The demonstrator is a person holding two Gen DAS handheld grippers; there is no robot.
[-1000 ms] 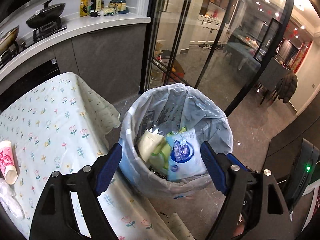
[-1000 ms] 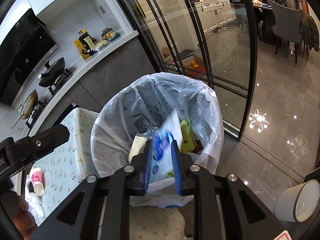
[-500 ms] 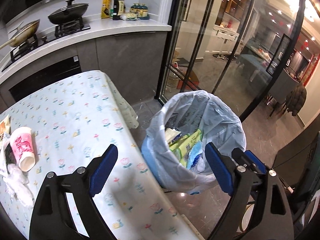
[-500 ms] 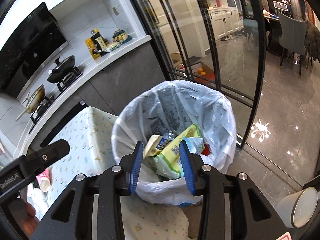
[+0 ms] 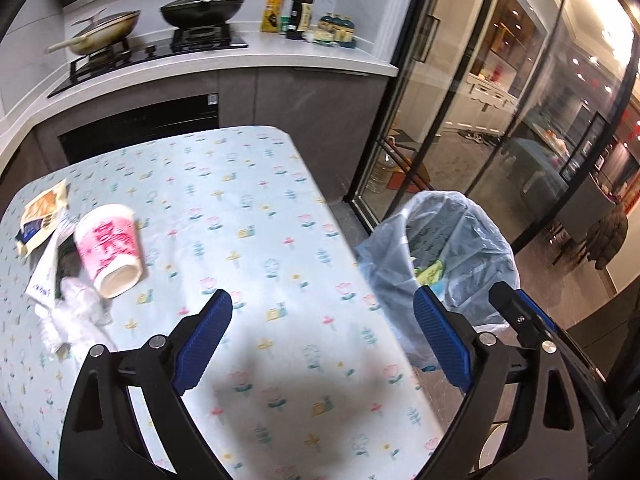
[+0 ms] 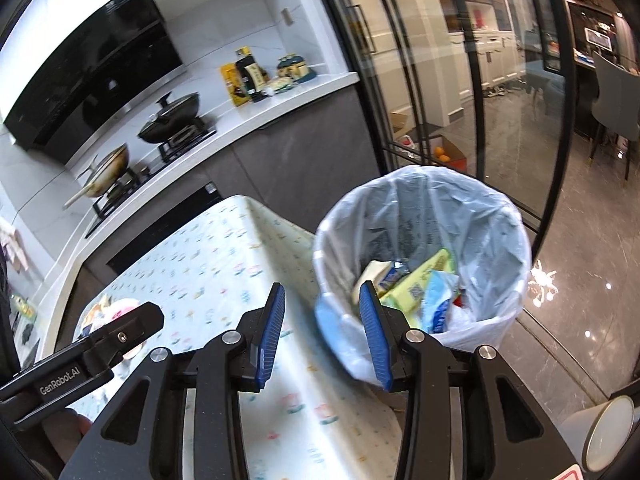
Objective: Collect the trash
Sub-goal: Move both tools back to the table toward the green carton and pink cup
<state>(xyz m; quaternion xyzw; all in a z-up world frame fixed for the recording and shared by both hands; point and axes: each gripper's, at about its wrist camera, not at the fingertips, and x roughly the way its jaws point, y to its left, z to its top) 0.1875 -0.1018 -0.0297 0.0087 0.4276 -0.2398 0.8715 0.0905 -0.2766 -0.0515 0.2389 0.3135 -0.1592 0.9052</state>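
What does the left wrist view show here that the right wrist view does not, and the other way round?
Only the left wrist view shows clearly the trash left on the table: the pink paper cup lying on its side, wrappers and crumpled plastic. Only the right wrist view looks into the bin, showing the yellow-green packet and blue-white pouch inside. Both show the lined trash bin, the floral tablecloth and the stove pans.
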